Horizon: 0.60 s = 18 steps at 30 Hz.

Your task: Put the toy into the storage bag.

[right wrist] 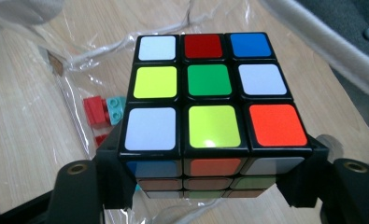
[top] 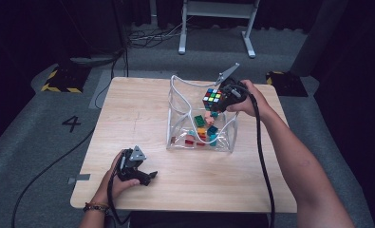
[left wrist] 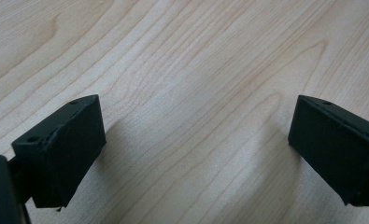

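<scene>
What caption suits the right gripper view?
Black fingers clamp a scrambled puzzle cube above a clear bag of toy bricks.

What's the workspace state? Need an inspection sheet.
Surface: wooden table, bare near left gripper.
Job's things: scrambled cube held over clear bag; bag holds coloured bricks.
Clutter: nothing seen.
Grippers: right gripper shut on cube's sides; left gripper open, low over the table.
Cables: one trails from each gripper; more on the floor.
Surroundings: grey floor, hazard-striped block, white frame.
</scene>
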Available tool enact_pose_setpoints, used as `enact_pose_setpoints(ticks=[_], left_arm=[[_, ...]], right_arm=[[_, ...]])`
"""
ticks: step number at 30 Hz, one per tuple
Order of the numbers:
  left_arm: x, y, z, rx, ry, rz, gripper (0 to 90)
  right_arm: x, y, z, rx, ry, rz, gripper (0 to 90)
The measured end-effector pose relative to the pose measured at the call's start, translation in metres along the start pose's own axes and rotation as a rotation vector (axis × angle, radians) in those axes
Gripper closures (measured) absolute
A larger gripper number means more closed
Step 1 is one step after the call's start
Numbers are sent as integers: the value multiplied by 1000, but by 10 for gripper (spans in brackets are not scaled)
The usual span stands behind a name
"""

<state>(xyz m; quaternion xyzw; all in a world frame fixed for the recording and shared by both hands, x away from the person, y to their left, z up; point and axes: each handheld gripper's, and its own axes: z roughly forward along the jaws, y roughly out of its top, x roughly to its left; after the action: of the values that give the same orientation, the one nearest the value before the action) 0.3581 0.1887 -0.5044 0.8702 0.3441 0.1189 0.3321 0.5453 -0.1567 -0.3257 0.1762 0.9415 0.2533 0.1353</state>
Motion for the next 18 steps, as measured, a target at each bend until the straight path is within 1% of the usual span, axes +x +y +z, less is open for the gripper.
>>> enact_pose_setpoints(ticks=[1, 2, 3, 4, 7, 9, 10, 11, 13, 16, 18], left_arm=[[0, 0, 0, 0, 0, 0, 40], [0, 0, 0, 0, 0, -1, 40], [0, 0, 0, 0, 0, -1, 40], [0, 0, 0, 0, 0, -1, 40], [0, 0, 0, 0, 0, 0, 41], [0, 0, 0, 0, 0, -1, 41], [0, 0, 0, 0, 0, 0, 41], [0, 0, 0, 0, 0, -1, 40], [0, 0, 0, 0, -1, -1, 40], [0, 0, 0, -1, 1, 1, 40], [0, 0, 0, 0, -2, -2, 40]], right_arm=[[1, 1, 1, 12, 2, -10, 341], [2, 3, 1, 47, -2, -23, 341], [2, 4, 2, 67, -3, -28, 341], [3, 5, 3, 98, 1, -36, 341], [3, 6, 1, 133, 4, -52, 341], [3, 7, -4, 151, -4, -64, 341], [4, 7, -6, 156, 0, -58, 341], [3, 6, -7, 167, 0, -65, 341], [4, 6, -10, 199, -1, -74, 341], [3, 4, -13, 229, 4, -78, 341], [2, 3, -14, 261, -8, -91, 341]])
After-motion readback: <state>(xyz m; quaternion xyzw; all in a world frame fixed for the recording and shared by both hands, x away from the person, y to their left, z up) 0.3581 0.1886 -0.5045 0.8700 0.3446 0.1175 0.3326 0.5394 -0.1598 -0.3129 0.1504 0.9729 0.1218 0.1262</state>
